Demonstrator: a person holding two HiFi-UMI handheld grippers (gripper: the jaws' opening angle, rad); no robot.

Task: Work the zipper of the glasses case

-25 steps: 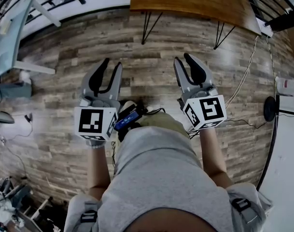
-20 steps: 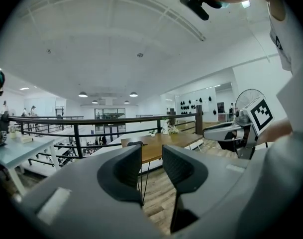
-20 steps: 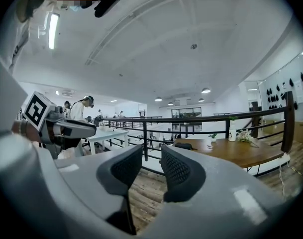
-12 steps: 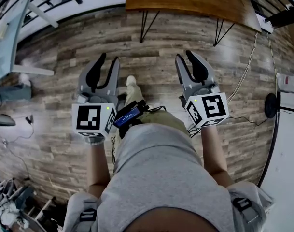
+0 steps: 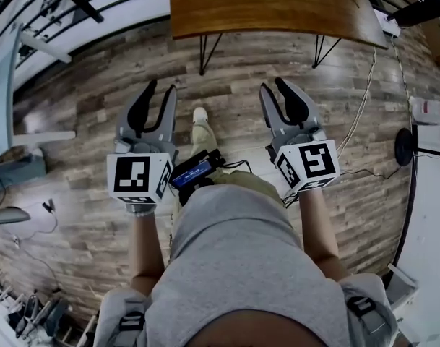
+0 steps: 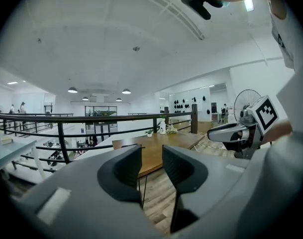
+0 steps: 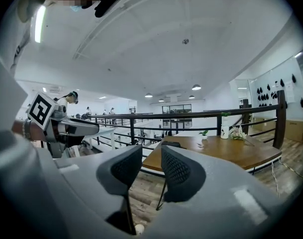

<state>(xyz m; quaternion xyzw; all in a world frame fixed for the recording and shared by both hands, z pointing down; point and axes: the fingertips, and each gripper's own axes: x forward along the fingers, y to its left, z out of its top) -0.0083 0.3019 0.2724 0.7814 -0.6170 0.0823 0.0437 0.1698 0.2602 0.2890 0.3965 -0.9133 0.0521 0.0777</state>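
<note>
Head view, looking steeply down: a person stands on a plank floor [image 5: 82, 121] short of a wooden table [image 5: 277, 6], which runs along the top of the frame. The left gripper [image 5: 160, 90] and the right gripper [image 5: 273, 87] are held out side by side at waist height, both pointing toward the table and well apart from it. One shoe [image 5: 199, 116] shows between them, on the table side of the body, which suggests a walk toward the table, with the tools carried ready and not yet working. Left gripper view: the jaws stand apart with nothing between them. Through the gap only the table's near end and the floor beneath it show, with a dark railing [image 6: 66, 128] beyond the table. Right gripper view: these jaws are also parted and empty, aimed at the same table. A white bottle [image 7: 224, 132] stands on the table's far side. A small dark object [image 7: 171, 144] lies at the table's near end. It may be the glasses case, but it is too small to tell, and no case or zipper is within reach of either tool.
</note>
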